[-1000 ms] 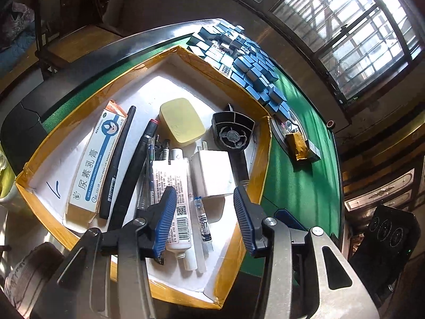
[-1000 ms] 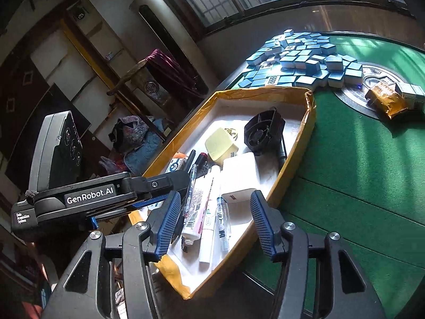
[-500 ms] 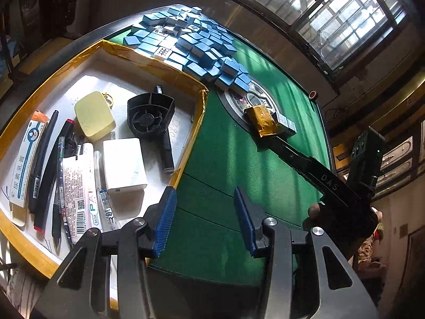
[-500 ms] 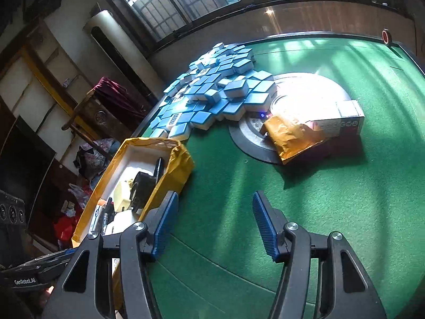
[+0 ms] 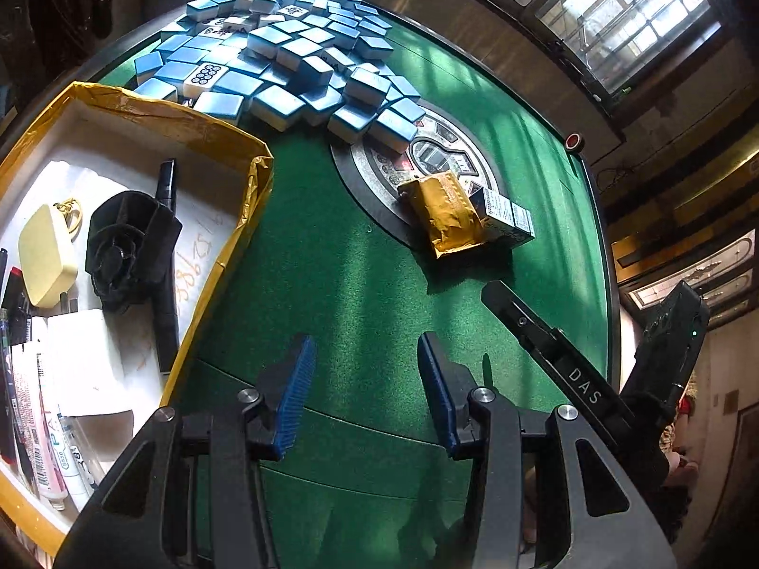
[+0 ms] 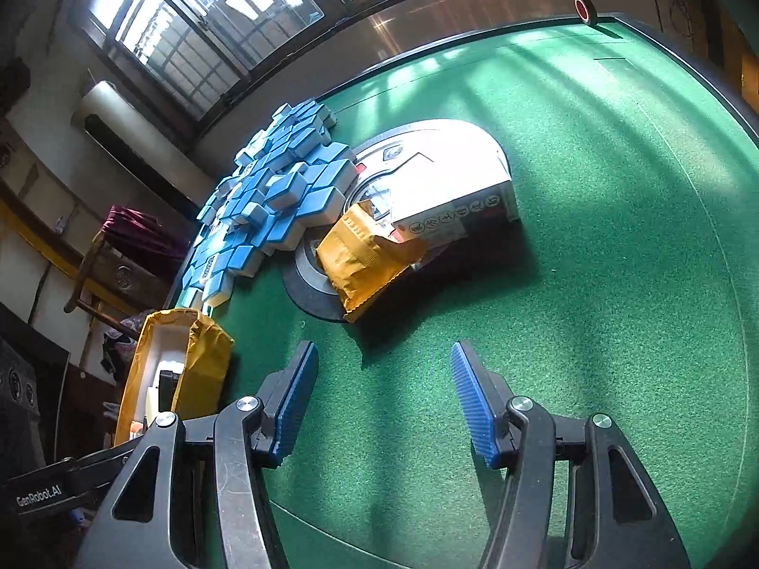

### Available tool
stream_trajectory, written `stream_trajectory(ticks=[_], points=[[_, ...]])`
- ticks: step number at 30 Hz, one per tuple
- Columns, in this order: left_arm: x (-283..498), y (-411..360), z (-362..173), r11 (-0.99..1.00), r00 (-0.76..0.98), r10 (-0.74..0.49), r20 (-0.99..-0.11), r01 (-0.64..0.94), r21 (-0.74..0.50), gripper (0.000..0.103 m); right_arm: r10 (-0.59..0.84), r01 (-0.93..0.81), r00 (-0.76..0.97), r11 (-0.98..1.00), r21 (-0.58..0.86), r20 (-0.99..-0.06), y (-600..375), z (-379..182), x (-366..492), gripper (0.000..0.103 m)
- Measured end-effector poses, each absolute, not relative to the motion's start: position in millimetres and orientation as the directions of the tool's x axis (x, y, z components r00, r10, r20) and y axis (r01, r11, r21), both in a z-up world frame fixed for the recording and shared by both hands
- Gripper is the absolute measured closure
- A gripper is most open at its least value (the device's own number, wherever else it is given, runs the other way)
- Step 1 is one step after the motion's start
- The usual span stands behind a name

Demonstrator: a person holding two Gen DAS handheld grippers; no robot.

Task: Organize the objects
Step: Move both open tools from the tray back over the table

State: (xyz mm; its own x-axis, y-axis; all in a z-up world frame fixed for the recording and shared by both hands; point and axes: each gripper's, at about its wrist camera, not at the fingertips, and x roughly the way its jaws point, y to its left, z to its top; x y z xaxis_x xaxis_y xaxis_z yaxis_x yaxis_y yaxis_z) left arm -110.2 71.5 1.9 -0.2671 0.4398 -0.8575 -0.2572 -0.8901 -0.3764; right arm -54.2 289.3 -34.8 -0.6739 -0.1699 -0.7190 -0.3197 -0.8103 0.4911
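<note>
Left wrist view: the left gripper (image 5: 365,365) is seen released, nothing between its blue pads, above bare green felt (image 5: 332,275). The right gripper (image 6: 384,379) is likewise spread and empty. A gold packet (image 5: 446,213) and a small carton (image 5: 505,215) are found touching on the table's centre disc (image 5: 374,170), beside blue tiles (image 5: 284,57); the yellow-rimmed tray (image 5: 258,180) is at the left.

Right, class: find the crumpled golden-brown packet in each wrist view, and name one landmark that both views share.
Left wrist: golden-brown packet right of centre, on the round centre panel's edge.
Right wrist: the packet is just left of centre, against a white carton.
Shared landmark: the heap of blue mahjong tiles.
</note>
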Motion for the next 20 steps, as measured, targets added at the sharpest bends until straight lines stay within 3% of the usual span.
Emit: stream_trajectory(ticks=[6, 11, 20], points=[[-98, 45, 8, -0.936, -0.363, 0.308, -0.879, -0.279, -0.212, 0.060, -0.211, -0.160, -0.691, -0.888, 0.431, -0.691, 245, -21, -55, 0.050], [-84, -10, 7, -0.956, -0.399, 0.258, -0.880, -0.238, -0.172, 0.060, -0.283, 0.009, -0.686, -0.924, 0.382, -0.670, 186, -11, -49, 0.050], [-71, -96, 5, -0.980, -0.465, 0.199, -0.863, -0.102, -0.170, 0.060, -0.383, 0.165, -0.628, -0.916, 0.365, -0.678, 84, 0, -37, 0.050]])
